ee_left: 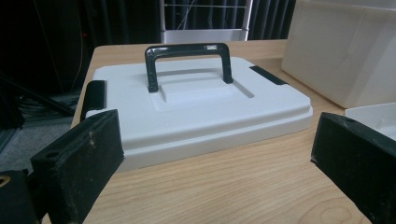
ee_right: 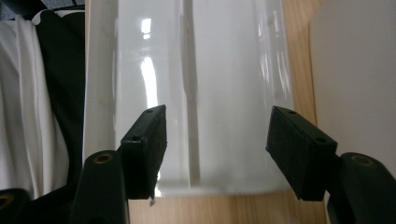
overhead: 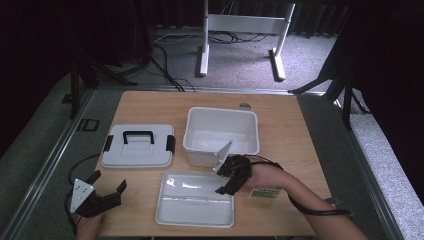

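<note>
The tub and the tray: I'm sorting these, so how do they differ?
The tub is deep with tall walls; the tray is shallow and flat. The tub stands farther back on the table; the tray lies at the near edge, beneath the right gripper. Both are white, empty and open-topped.

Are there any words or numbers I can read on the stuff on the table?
No text reads clearly anywhere.
Small green and white box beside the right hand-held gripper: it has print on top, too small and blurred to read.
White lid with the black handle: no words or numbers.
White bin: no words or numbers.
White tray: no words or numbers.
</note>
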Demonstrator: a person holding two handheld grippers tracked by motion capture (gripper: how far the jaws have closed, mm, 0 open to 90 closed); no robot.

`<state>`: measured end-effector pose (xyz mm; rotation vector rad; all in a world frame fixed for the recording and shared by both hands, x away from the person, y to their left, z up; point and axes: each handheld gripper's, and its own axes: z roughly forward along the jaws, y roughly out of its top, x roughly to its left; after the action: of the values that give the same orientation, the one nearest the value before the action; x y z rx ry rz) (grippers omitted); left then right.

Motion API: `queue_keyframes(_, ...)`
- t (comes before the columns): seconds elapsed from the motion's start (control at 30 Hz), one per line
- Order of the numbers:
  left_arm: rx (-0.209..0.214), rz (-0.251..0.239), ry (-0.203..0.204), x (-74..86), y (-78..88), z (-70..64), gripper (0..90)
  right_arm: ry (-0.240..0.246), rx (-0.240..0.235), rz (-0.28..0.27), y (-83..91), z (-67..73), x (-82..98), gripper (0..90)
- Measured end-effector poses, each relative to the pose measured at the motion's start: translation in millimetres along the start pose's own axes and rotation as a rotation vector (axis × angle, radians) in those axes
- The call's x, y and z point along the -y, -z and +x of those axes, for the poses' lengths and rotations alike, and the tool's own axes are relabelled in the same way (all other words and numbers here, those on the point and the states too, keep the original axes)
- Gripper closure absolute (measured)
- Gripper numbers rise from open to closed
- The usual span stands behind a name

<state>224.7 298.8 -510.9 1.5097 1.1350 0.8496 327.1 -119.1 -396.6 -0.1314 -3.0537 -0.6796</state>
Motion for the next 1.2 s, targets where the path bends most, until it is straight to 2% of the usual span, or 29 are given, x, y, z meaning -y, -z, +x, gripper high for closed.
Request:
queue_keyframes(0.2, -0.002, 0.0, 0.002, 0.0, 0.0, 0.2, 2.1, -0.016, 0.024, -0.025, 21.1, -5.0, 21.9, 32.9)
queue_keyframes(0.33, -0.004, 0.001, 0.004, -0.1, -0.2, 0.2, 2.0, -0.026, 0.032, -0.022, 36.9, -7.9, 37.4, 23.9)
queue_keyframes(0.47, -0.004, 0.002, 0.007, -0.1, -0.3, 0.3, 2.0, -0.067, 0.057, -0.033, 51.3, -13.8, 55.6, 15.0)
queue_keyframes(0.6, -0.006, 0.004, 0.007, -0.2, -0.3, 0.4, 2.1, -0.1, 0.099, -0.009, 60.3, -19.2, 74.0, 12.0)
queue_keyframes(0.73, -0.007, 0.005, 0.009, -0.2, -0.3, 0.4, 2.1, -0.12, 0.139, 0.045, 61.0, -22.8, 88.5, 11.3)
queue_keyframes(0.83, -0.009, 0.005, 0.009, -0.2, -0.2, 0.3, 2.1, -0.139, 0.132, 0.072, 61.1, -23.6, 97.2, 10.3)
queue_keyframes(1.03, -0.021, 0.005, 0.004, -0.2, -0.2, -0.3, 2.0, -0.156, 0.13, 0.084, 62.0, -24.6, 105.8, 10.3)
queue_keyframes(1.2, -0.016, 0.005, 0.005, -0.2, -0.5, 0.0, 2.0, -0.139, 0.149, 0.148, 54.6, -22.7, 109.9, 10.3)
